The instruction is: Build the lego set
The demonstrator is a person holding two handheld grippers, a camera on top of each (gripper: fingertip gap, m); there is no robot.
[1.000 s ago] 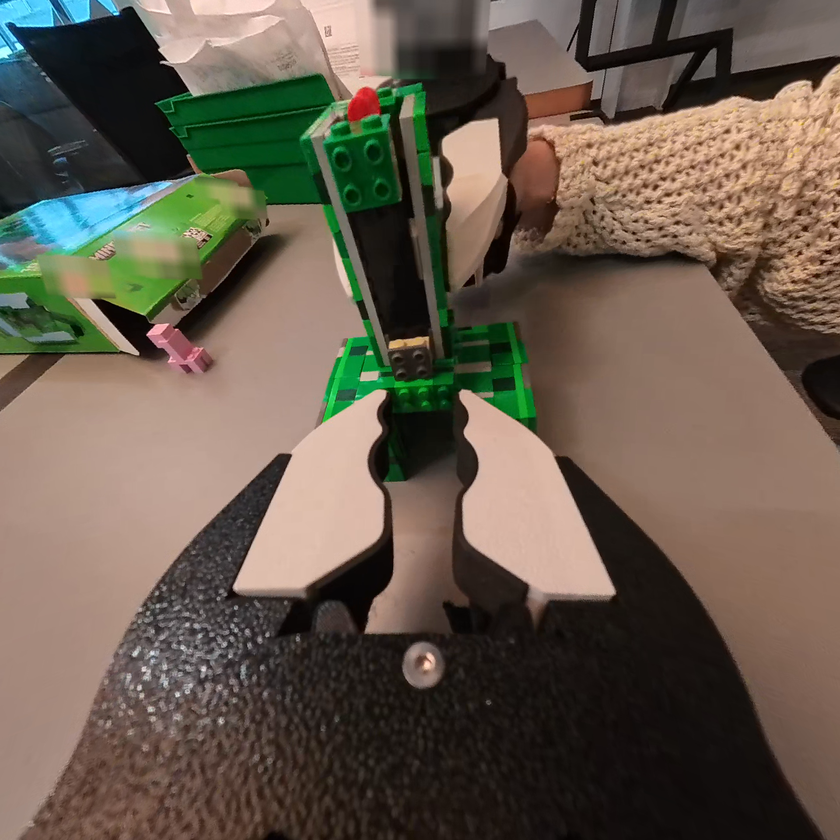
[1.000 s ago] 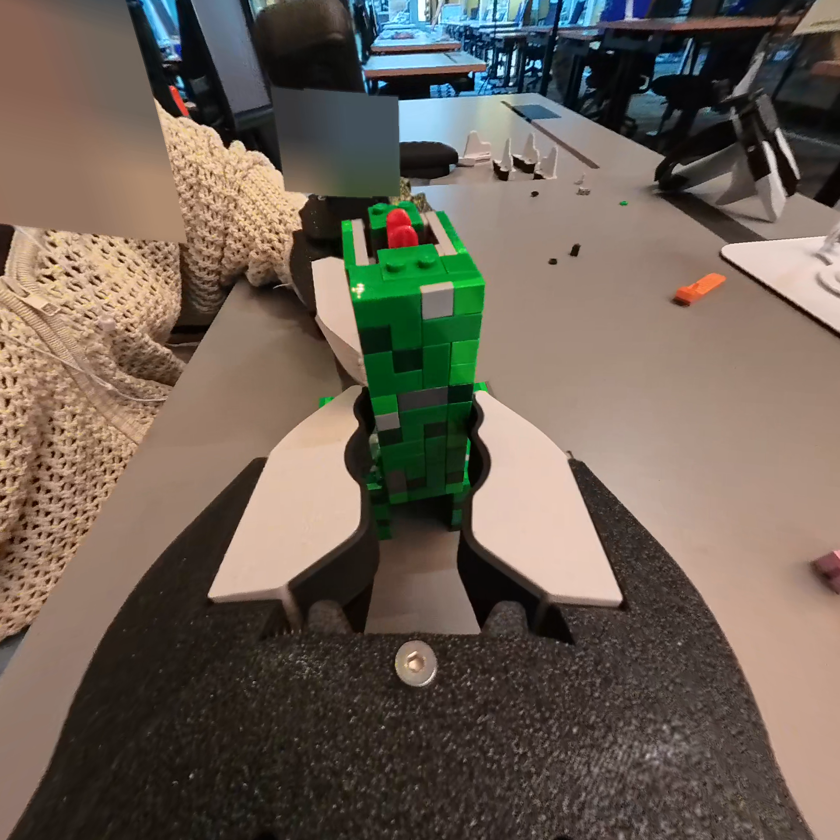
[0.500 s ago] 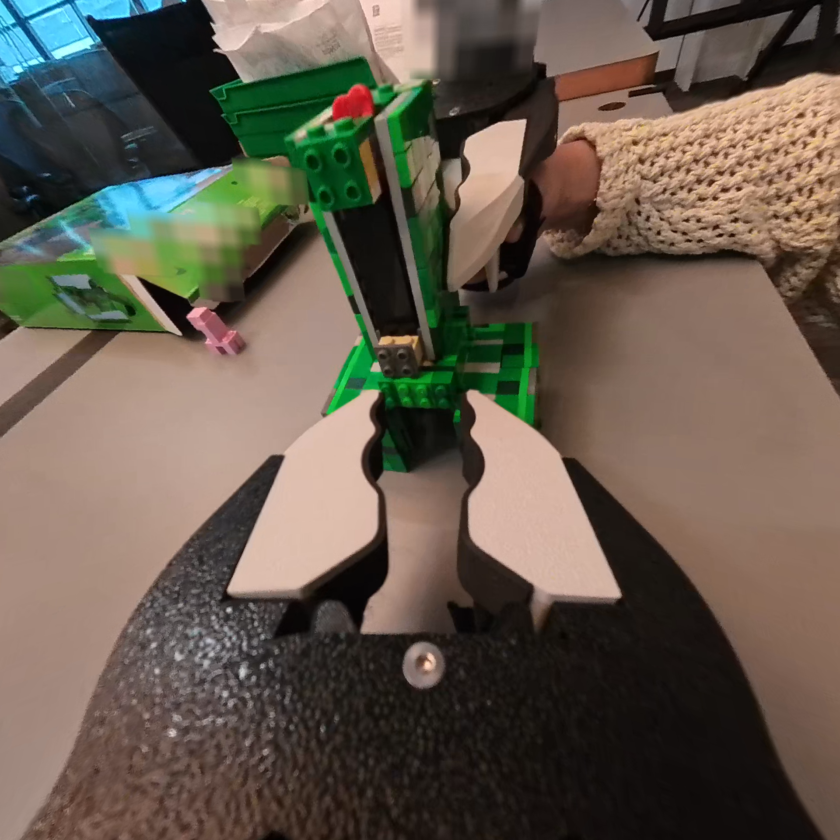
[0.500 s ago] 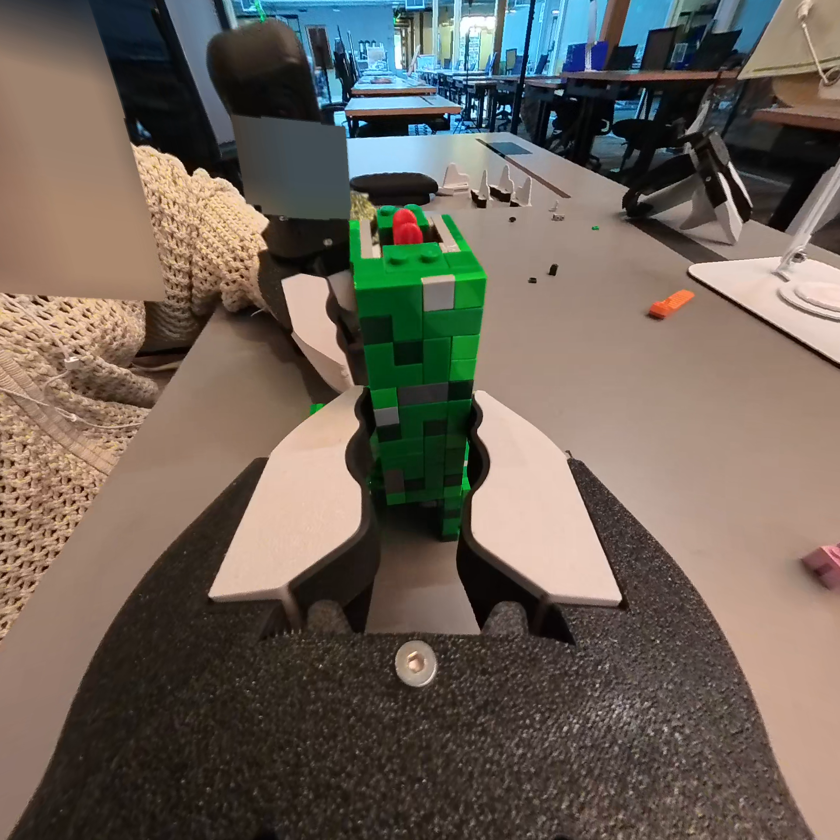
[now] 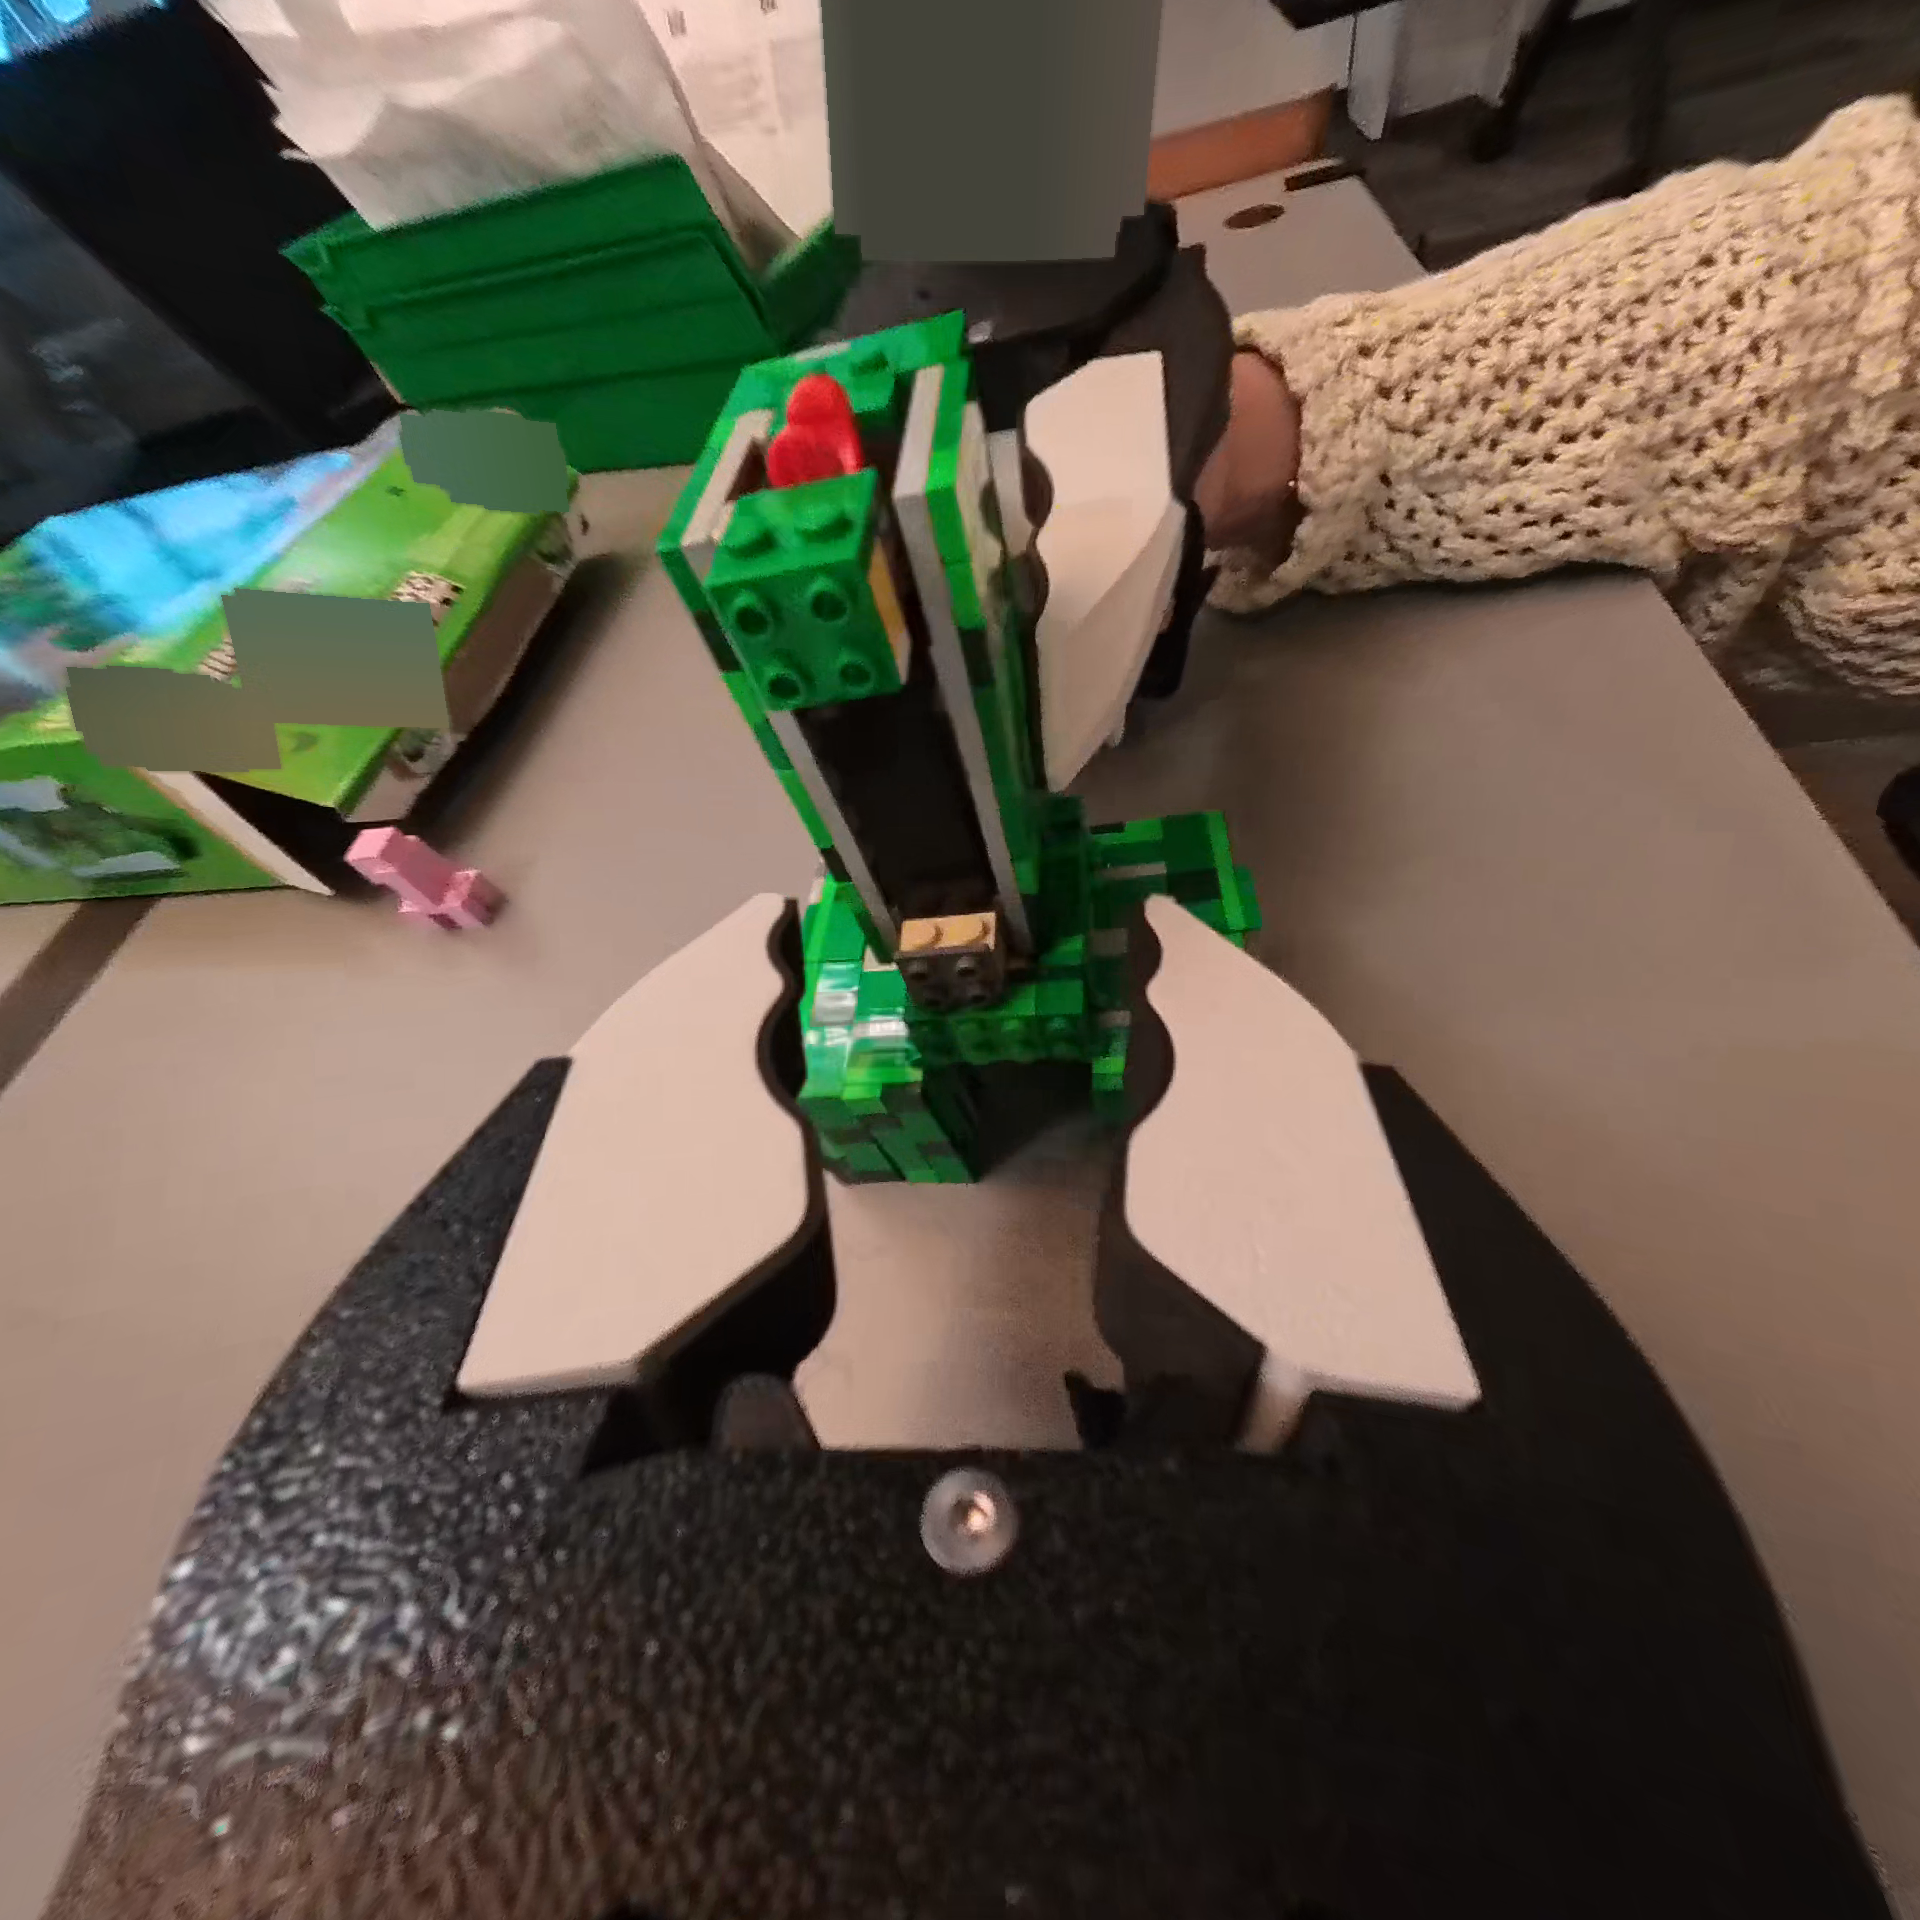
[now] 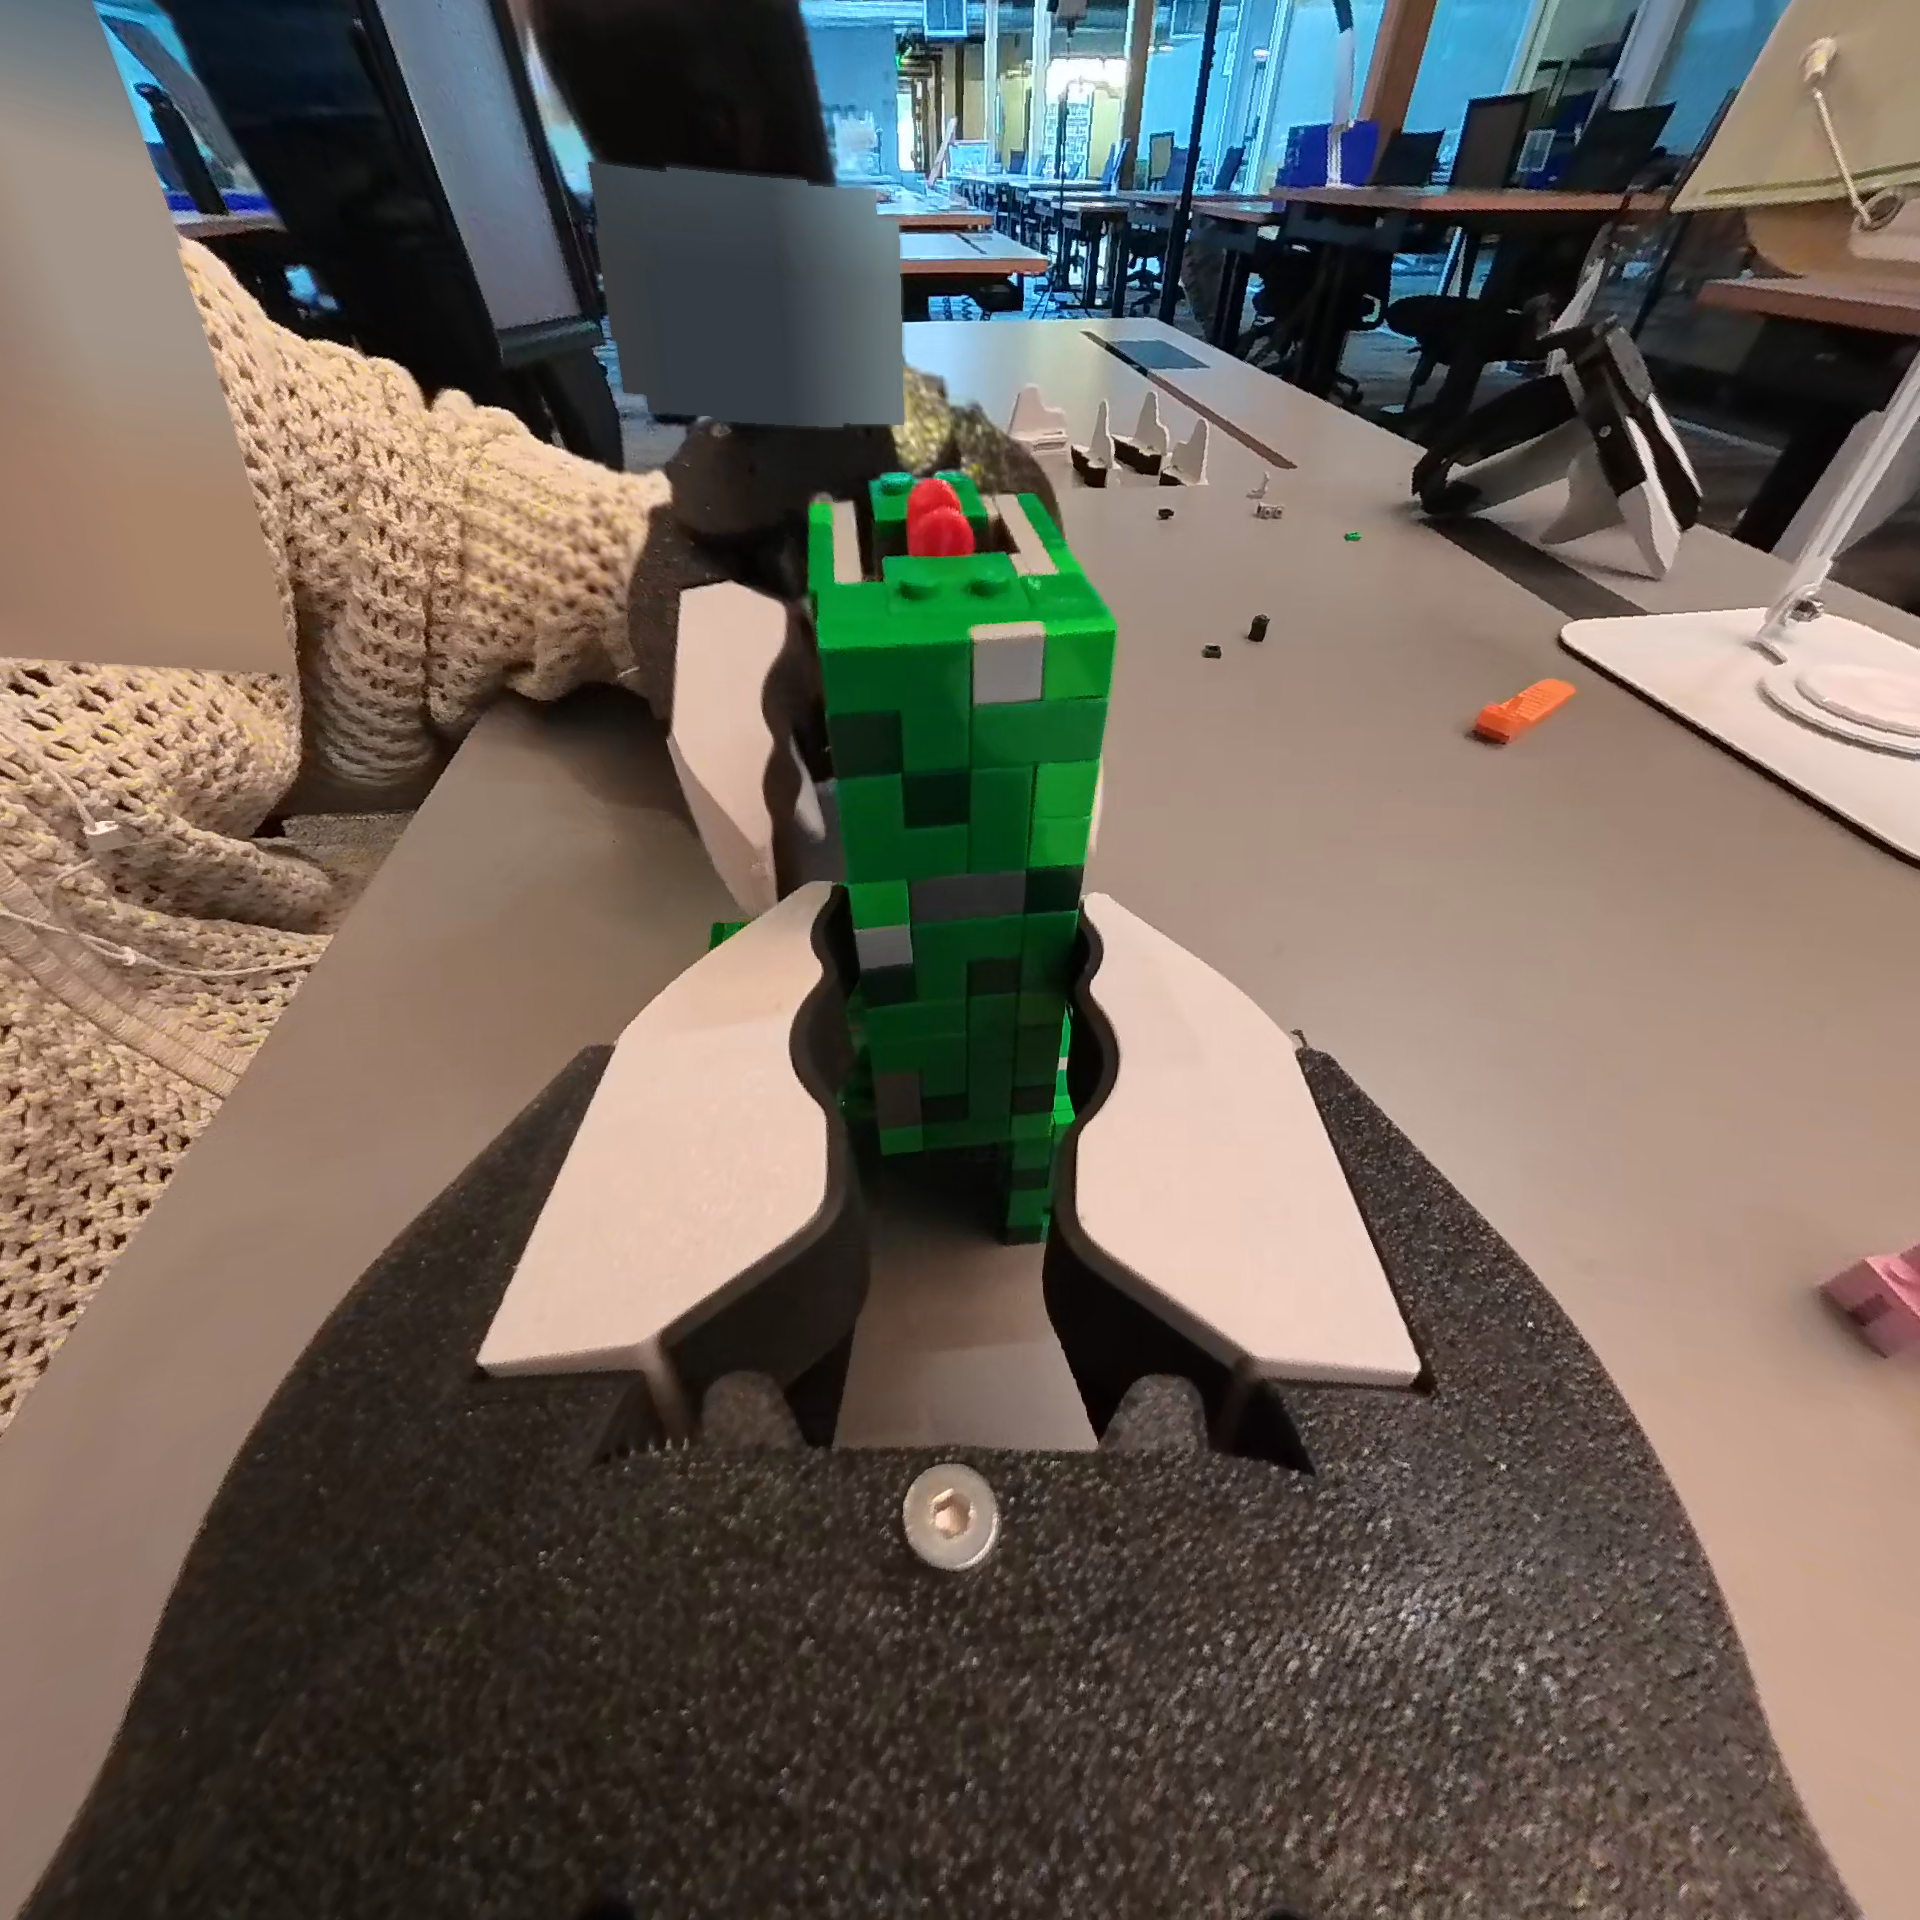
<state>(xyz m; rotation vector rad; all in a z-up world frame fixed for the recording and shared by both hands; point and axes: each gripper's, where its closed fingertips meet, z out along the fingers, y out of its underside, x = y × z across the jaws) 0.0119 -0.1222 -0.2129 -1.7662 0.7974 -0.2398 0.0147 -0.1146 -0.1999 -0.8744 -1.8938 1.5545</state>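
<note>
1. The right gripper (image 6: 961, 1049) was clamped on the lower body of the green lego figure (image 6: 966, 831), its jaws pressed against both sides. Judged from this, that grip was the anchor for the step and needed to hold firm and level.
2. The left gripper (image 5: 966, 1023) had its jaws apart, one on each side of the figure's foot blocks without clearly touching them. It looked free to fetch or press a piece.
3. Beyond the left jaws the figure leaned to the left, its open black channel facing them, with a small grey brick (image 5: 951, 951) at the channel's foot. Any push there would probably be best made straight along the studs.
4. Farther up, a red piece (image 5: 816, 436) stood in the open top; knocking it looked like a risk.
5. Left of the jaws, on the surface (image 5: 312, 1091), lay a pink piece (image 5: 426, 883), and past it the set's box (image 5: 208, 675).
</note>
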